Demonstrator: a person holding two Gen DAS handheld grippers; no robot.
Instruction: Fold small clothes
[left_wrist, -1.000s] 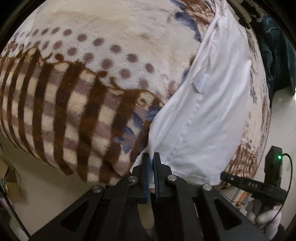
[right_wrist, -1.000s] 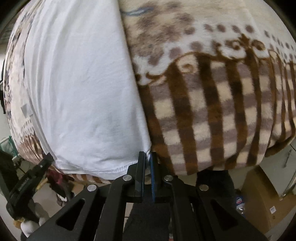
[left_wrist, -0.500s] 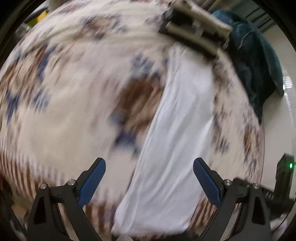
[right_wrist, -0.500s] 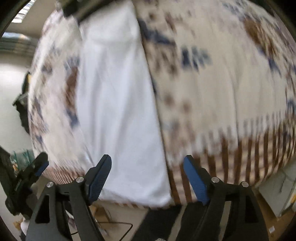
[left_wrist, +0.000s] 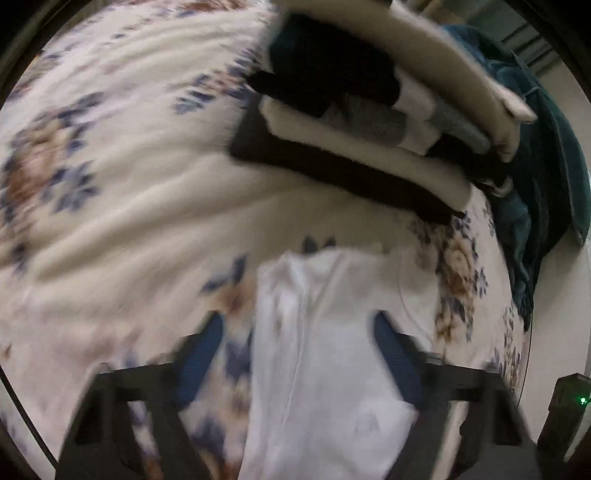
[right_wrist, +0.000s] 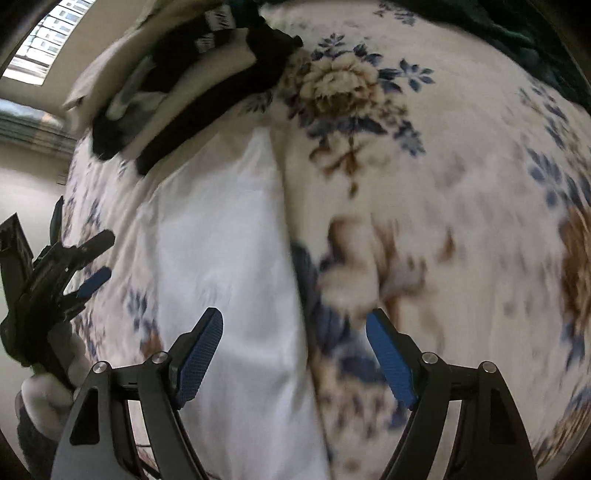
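Note:
A white garment (left_wrist: 325, 354) lies in a long folded strip on the floral blanket (left_wrist: 129, 184). It also shows in the right wrist view (right_wrist: 229, 266). My left gripper (left_wrist: 299, 354) is open and empty, its blue pads astride the garment's left part. My right gripper (right_wrist: 295, 354) is open and empty over the garment's right edge. The left gripper also shows at the left of the right wrist view (right_wrist: 74, 269). Both views are motion-blurred.
A stack of folded clothes in black, cream and grey (left_wrist: 369, 122) sits on the blanket beyond the garment's far end; it also shows in the right wrist view (right_wrist: 192, 81). A dark teal cloth (left_wrist: 543, 177) is heaped at the far right.
Both grippers were shut on the garment's near edge one second ago. They opened, let go, and moved forward along the garment toward its far end.

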